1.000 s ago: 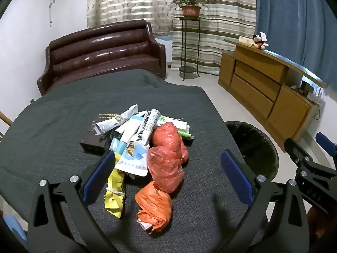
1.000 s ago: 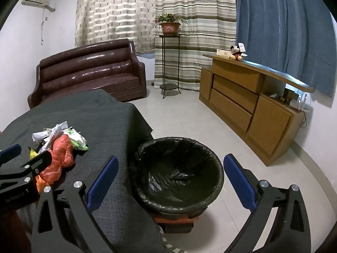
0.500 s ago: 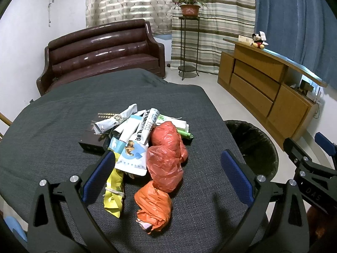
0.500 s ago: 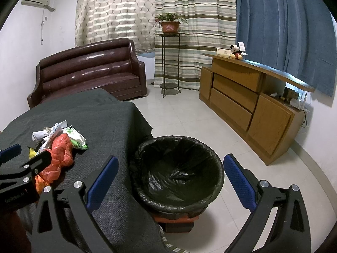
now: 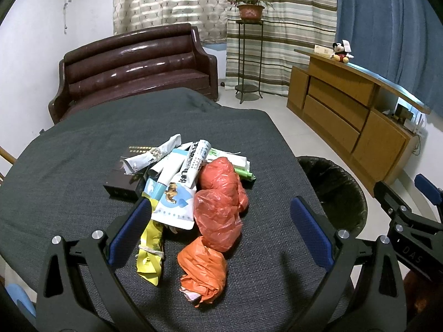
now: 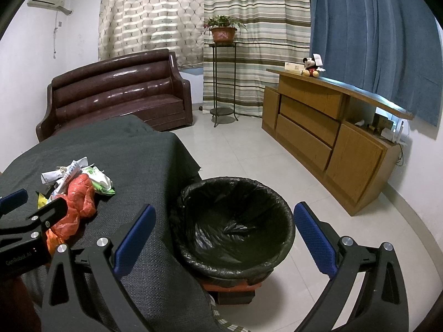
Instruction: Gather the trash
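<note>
A pile of trash lies on the dark grey table [image 5: 69, 166]: an orange plastic bag [image 5: 203, 272] nearest me, two red bags [image 5: 218, 215], a yellow wrapper [image 5: 151, 251], white and blue pouches [image 5: 177, 193], a dark box [image 5: 124, 182]. My left gripper [image 5: 220, 232] is open and empty, held above the near bags. My right gripper [image 6: 224, 238] is open and empty, above the black-lined trash bin [image 6: 235, 221], which stands on the floor at the table's right edge. The pile also shows in the right wrist view [image 6: 80, 193].
A brown sofa [image 5: 133, 69] stands behind the table. A wooden sideboard [image 6: 332, 132] runs along the right wall. A plant stand [image 6: 223, 83] stands by the curtains. Tiled floor [image 6: 249, 155] lies between bin and sideboard.
The left gripper has drifted slightly; the pile sits a touch lower in its view. The right gripper has hardly moved. Both stay open.
</note>
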A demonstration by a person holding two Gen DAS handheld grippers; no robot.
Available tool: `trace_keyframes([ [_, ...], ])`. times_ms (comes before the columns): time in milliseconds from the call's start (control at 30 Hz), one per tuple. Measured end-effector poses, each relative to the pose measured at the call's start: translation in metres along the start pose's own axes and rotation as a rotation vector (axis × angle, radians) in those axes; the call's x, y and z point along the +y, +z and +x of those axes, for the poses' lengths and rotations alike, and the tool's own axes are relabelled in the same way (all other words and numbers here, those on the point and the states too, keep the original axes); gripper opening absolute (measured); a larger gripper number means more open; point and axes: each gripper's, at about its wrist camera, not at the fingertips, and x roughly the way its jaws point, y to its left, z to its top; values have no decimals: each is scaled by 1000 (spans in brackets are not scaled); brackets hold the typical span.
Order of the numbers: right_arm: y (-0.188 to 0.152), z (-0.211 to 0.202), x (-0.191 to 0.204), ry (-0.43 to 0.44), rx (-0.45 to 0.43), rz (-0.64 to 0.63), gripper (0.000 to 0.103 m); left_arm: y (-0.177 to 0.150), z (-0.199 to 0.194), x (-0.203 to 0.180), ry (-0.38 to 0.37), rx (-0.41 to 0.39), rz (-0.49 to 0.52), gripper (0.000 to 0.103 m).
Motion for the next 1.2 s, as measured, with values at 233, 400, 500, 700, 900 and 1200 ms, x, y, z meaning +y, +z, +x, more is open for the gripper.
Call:
trace_keyframes([
  [233,0,0,1,1,2,1,97,0,0,0,-1,2,1,98],
  [400,0,1,0,1,3,1,97,0,1,0,1,2,1,98],
  [500,0,1,0,1,2,0,97,0,1,0,0,3,1,98],
  [700,-1,2,0,1,4,1,97,0,1,0,1,4,2,98],
  [900,-1,2,0,1,5,2,97,1,1,0,1,5,3,98],
  [1200,-2,3,0,-1,7,1,97,-5,8,3,1,8,3,98],
])
